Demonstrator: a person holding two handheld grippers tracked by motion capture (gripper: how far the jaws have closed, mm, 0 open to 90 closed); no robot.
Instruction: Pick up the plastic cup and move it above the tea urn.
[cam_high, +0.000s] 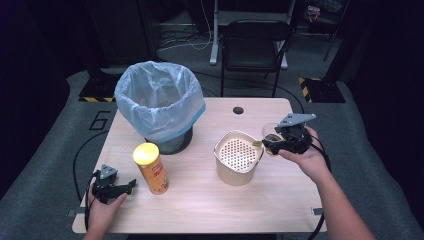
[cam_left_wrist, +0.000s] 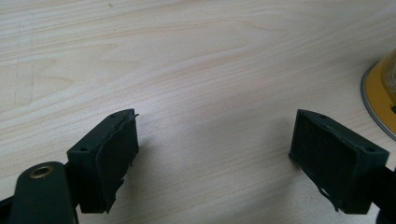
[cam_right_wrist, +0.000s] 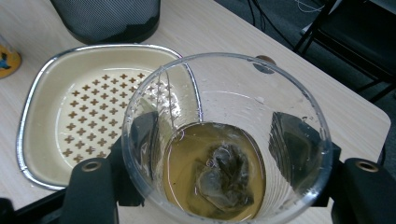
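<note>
Tea fills the bottom of the clear plastic cup (cam_right_wrist: 227, 140) clamped between my right gripper's (cam_right_wrist: 219, 186) jaws, a soaked teabag (cam_right_wrist: 223, 177) lying in it; I see that in the right gripper view. From above, the cup (cam_high: 270, 136) is tipped, its long axis leaning toward nine o'clock, mouth over the rim of the cream strainer basin (cam_high: 238, 157). Nearest me, at seven o'clock on the table (cam_high: 200, 205), my left gripper (cam_high: 120, 188) rests with jaws spread wide, gripping nothing, pointing at three o'clock toward the upright yellow chip can (cam_high: 151, 168). Farther off, at eleven o'clock, stands the bagged wastebasket (cam_high: 160, 102).
</note>
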